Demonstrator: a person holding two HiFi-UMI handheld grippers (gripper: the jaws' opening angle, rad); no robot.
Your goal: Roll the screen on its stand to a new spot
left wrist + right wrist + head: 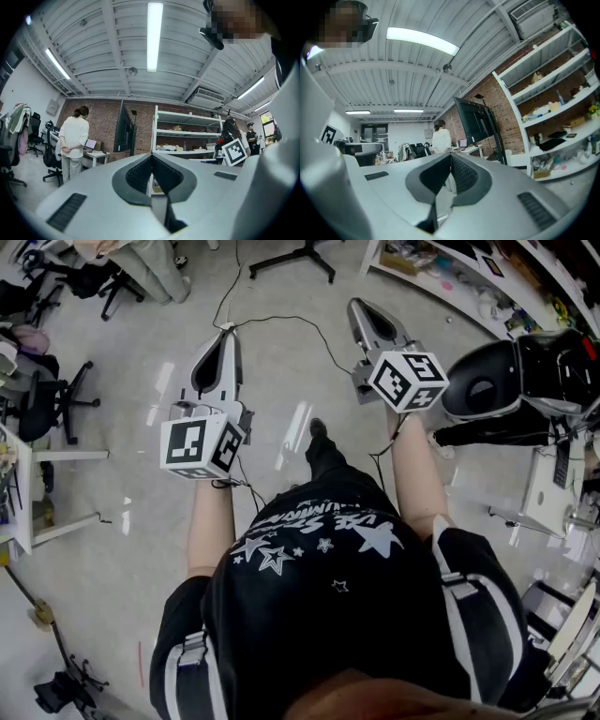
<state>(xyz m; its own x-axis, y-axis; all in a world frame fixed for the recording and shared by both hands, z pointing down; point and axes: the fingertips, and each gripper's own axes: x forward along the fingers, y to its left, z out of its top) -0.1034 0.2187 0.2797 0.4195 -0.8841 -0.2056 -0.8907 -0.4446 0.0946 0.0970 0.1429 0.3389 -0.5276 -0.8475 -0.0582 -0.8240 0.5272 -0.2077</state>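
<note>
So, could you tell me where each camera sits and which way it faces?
Head view: on the person's head, steeply down at the floor; shirt, arms, left tool, right tool show.
Left gripper view: on the left tool, along its shut jaws at screen and shelves.
Right gripper view: on the right tool, along its shut jaws, same way.
Shared: both gripper views show the screen.

Brick wall (101,123), white shelving (187,134), ceiling strip light (154,35), grey floor (112,559) w/ office chairs (49,401).
</note>
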